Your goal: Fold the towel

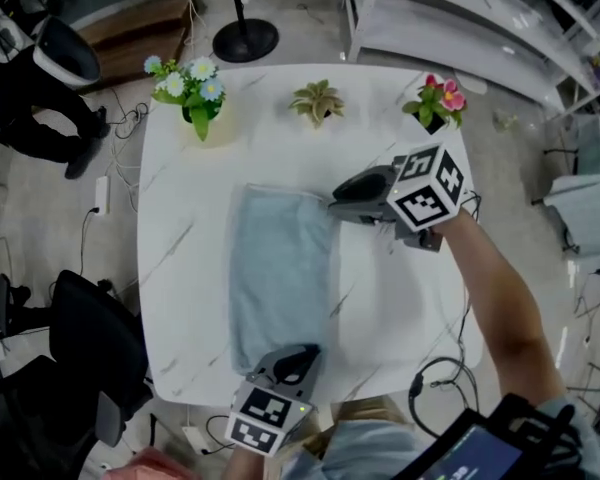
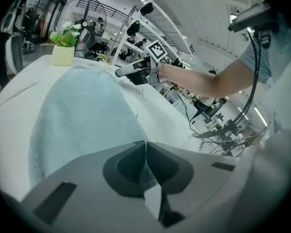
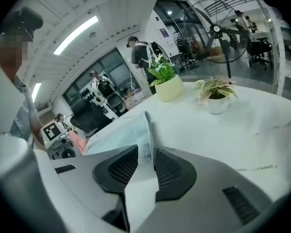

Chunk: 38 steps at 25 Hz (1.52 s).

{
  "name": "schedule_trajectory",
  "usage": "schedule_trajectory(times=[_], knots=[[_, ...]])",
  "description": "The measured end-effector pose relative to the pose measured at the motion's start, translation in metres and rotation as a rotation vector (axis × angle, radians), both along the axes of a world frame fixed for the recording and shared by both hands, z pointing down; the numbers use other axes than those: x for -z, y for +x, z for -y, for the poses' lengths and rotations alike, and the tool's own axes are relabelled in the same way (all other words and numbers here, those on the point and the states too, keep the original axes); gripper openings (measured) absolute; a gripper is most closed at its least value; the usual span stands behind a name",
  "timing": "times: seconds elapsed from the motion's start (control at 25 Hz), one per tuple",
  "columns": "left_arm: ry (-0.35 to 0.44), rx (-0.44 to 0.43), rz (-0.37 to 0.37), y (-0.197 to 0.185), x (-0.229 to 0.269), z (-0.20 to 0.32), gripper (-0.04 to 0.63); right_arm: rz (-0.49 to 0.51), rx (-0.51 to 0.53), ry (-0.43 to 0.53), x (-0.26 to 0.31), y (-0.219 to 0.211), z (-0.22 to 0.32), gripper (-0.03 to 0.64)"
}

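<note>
A light blue towel [image 1: 280, 268] lies folded into a long strip on the white marble table [image 1: 400, 308]. My right gripper [image 1: 332, 208] is at the towel's far right corner; in the right gripper view its jaws [image 3: 146, 152] are shut on a raised edge of the towel [image 3: 121, 132]. At the near right corner my left gripper [image 1: 298, 356] sits low on the cloth. The left gripper view shows its jaws [image 2: 146, 147] pressed together at the towel's [image 2: 82, 110] near edge, with the right gripper [image 2: 123, 72] at the far end.
Three potted plants stand along the table's far edge: blue flowers [image 1: 190, 88], a green succulent [image 1: 318, 101] and pink flowers [image 1: 435, 103]. A black office chair [image 1: 90, 338] stands left of the table, with a fan base [image 1: 245, 40] and shelving [image 1: 450, 18] behind.
</note>
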State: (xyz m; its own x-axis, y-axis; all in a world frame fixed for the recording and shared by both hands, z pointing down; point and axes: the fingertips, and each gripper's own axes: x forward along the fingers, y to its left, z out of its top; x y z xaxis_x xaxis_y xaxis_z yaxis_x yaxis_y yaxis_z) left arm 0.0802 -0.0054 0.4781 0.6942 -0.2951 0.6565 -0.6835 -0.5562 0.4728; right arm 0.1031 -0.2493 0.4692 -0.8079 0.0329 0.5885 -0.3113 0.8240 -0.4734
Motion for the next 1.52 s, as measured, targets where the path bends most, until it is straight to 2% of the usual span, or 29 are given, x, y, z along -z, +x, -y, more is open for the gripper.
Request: schedule_trajectory(times=[0.08,0.16,0.2,0.28,0.36,0.44,0.48,0.56,0.68,0.76,0.84,0.92,0.96,1.04,1.12,1.2,1.4,1.44,1.52], knots=[[-0.023,-0.036,-0.003,0.002,-0.004,-0.003,0.015,-0.074,0.031,0.023,-0.013,0.002,0.001,0.112],[-0.049,-0.077,-0.008,0.005,-0.007,-0.007,0.015,-0.189,0.081,0.095,-0.030,0.005,0.003,0.047],[-0.061,-0.096,-0.012,0.006,-0.008,-0.008,0.015,-0.210,0.105,0.126,-0.033,0.004,0.004,0.024],[-0.078,-0.122,-0.024,0.007,-0.008,-0.010,0.015,-0.196,0.118,0.160,-0.028,-0.001,0.006,0.018],[-0.091,-0.139,-0.038,0.007,-0.007,-0.011,0.015,-0.184,0.128,0.172,-0.023,-0.002,0.007,0.041],[-0.101,-0.150,-0.045,0.007,-0.007,-0.013,0.015,-0.192,0.178,0.181,-0.026,-0.004,0.002,0.046],[-0.105,-0.154,-0.045,0.007,-0.007,-0.013,0.015,-0.208,0.205,0.208,-0.027,-0.005,0.001,0.018],[-0.112,-0.159,-0.049,0.008,-0.007,-0.014,0.015,-0.255,0.227,0.310,-0.028,-0.006,0.008,0.017],[-0.116,-0.159,-0.054,0.009,-0.008,-0.016,0.014,-0.279,0.189,0.431,-0.019,-0.009,0.029,0.017],[-0.116,-0.156,-0.053,0.009,-0.008,-0.017,0.012,-0.248,0.152,0.403,-0.012,-0.012,0.035,0.017],[-0.118,-0.154,-0.052,0.009,-0.009,-0.016,0.013,-0.187,0.141,0.282,-0.008,-0.012,0.029,0.021],[-0.120,-0.155,-0.053,0.009,-0.009,-0.016,0.012,-0.151,0.180,0.179,-0.008,-0.007,0.015,0.074],[-0.121,-0.156,-0.054,0.009,-0.009,-0.016,0.012,-0.161,0.214,0.157,-0.012,-0.003,0.007,0.116],[-0.122,-0.158,-0.054,0.009,-0.009,-0.017,0.012,-0.205,0.279,0.148,-0.024,0.003,-0.004,0.159],[-0.124,-0.159,-0.055,0.009,-0.009,-0.017,0.012,-0.226,0.322,0.156,-0.034,0.000,-0.008,0.158],[-0.125,-0.161,-0.059,0.009,-0.009,-0.016,0.012,-0.228,0.353,0.207,-0.035,-0.007,-0.007,0.064],[-0.127,-0.161,-0.063,0.010,-0.008,-0.016,0.011,-0.230,0.444,0.461,-0.014,-0.018,0.003,0.048],[-0.127,-0.159,-0.064,0.010,-0.008,-0.016,0.011,-0.213,0.452,0.476,-0.009,-0.020,0.004,0.048],[-0.127,-0.157,-0.067,0.010,-0.008,-0.016,0.011,-0.190,0.452,0.442,-0.006,-0.021,0.007,0.048]])
